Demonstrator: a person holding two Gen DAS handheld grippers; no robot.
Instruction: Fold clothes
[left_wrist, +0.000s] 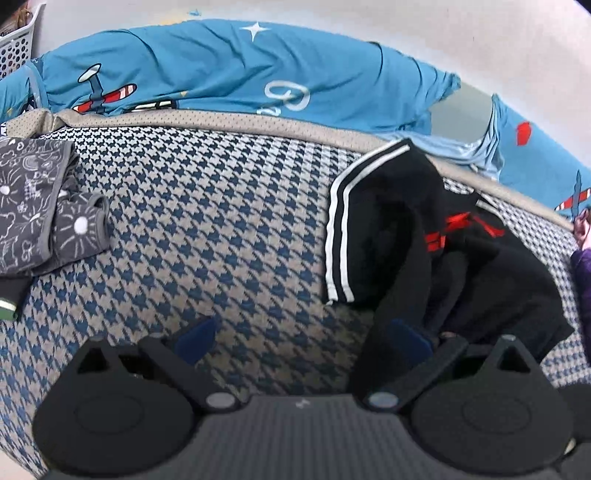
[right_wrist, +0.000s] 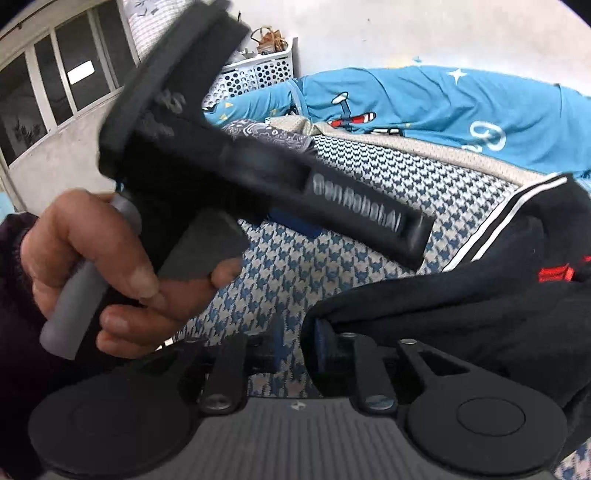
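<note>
Your black garment (left_wrist: 436, 240), soft knit with white side stripes and red print, lies crumpled at right on the houndstooth cover (left_wrist: 221, 221). Left gripper (left_wrist: 299, 339) wide, empty; right gripper (right_wrist: 295, 343) narrowly parted, cloth edge against one pad.

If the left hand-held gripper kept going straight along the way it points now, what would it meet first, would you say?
Most likely the bare blue-and-white houndstooth cover. The left hand-held gripper stands open, and the crumpled black garment with white stripes lies off to the right, at one finger.
</note>
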